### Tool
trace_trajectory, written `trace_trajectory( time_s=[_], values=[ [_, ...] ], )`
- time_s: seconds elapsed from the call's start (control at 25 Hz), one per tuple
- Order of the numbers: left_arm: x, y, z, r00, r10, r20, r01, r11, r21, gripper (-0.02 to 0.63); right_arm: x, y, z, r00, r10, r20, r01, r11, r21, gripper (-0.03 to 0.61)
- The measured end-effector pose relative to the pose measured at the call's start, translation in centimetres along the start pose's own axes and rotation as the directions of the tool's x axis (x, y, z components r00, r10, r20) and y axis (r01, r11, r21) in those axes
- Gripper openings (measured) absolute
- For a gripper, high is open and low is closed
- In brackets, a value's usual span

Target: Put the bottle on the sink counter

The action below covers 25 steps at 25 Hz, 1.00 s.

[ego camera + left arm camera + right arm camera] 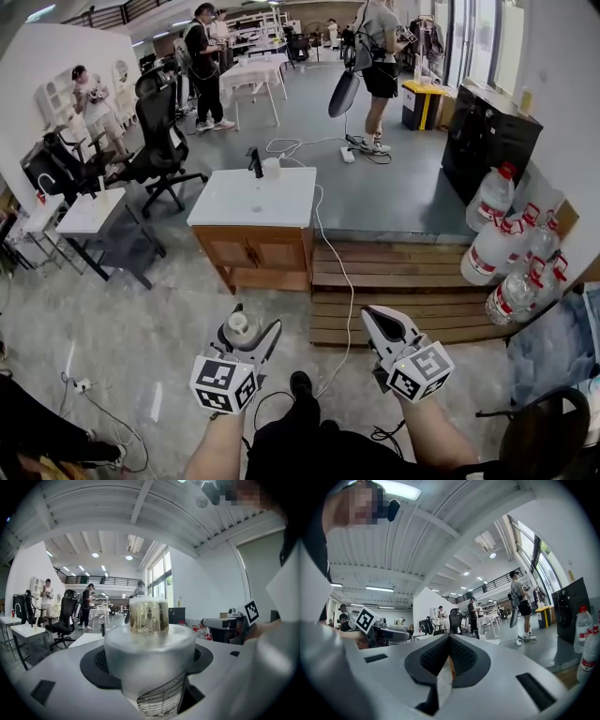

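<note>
My left gripper (241,334) is shut on a small frosted bottle (238,324) with a clear, yellowish cap, held upright low in the head view. In the left gripper view the bottle (149,653) fills the middle between the jaws. The sink counter (253,199), a white top on a wooden cabinet with a black faucet (255,162), stands ahead across the floor, well apart from both grippers. To the right of the left one, my right gripper (377,321) is shut with nothing in it; its dark pads (461,657) meet in the right gripper view.
A wooden step platform (403,281) lies right of the counter, and a white cable (342,272) runs over it. Several large water jugs (506,253) stand at the right by a black cabinet (487,131). Office chairs (155,131), a small table (89,211) and people are at the left and back.
</note>
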<state>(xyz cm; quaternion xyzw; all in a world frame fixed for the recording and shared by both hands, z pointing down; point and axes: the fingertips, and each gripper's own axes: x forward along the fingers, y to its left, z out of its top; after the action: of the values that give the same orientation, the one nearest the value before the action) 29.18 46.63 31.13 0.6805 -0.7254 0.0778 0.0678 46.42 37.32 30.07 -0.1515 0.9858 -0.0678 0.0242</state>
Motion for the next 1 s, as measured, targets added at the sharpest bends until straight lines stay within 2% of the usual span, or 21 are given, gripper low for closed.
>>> trace_trajectory(
  time_s=[0.2, 0.56, 0.84, 1.0],
  values=[
    [1.0, 1.2, -0.1, 1.0, 0.01, 0.009, -0.009, 1.0, -0.014, 0.328, 1.4, -0.3, -0.5, 0.999, 0.023, -0.022, -0.023, 1.0, 0.0, 0.014],
    [4.4, 4.9, -0.6, 1.0, 0.012, 0.014, -0.011, 0.999, -0.037, 0.328, 5.4, -2.3, -1.9, 0.997, 0.015, -0.075, -0.014, 1.0, 0.008, 0.014],
    [7.5, 10.6, -1.3, 1.0, 0.011, -0.005, -0.012, 0.999, -0.051, 0.328, 12.2, -3.0, -3.2, 0.993, 0.026, -0.112, -0.023, 0.999, 0.028, 0.014],
    [9.3, 14.8, -0.8, 1.0, 0.005, 0.003, -0.005, 1.0, -0.027, 0.328, 17.3, -3.1, -4.1, 0.99, 0.031, -0.139, -0.027, 0.999, 0.031, 0.014]
  ],
)
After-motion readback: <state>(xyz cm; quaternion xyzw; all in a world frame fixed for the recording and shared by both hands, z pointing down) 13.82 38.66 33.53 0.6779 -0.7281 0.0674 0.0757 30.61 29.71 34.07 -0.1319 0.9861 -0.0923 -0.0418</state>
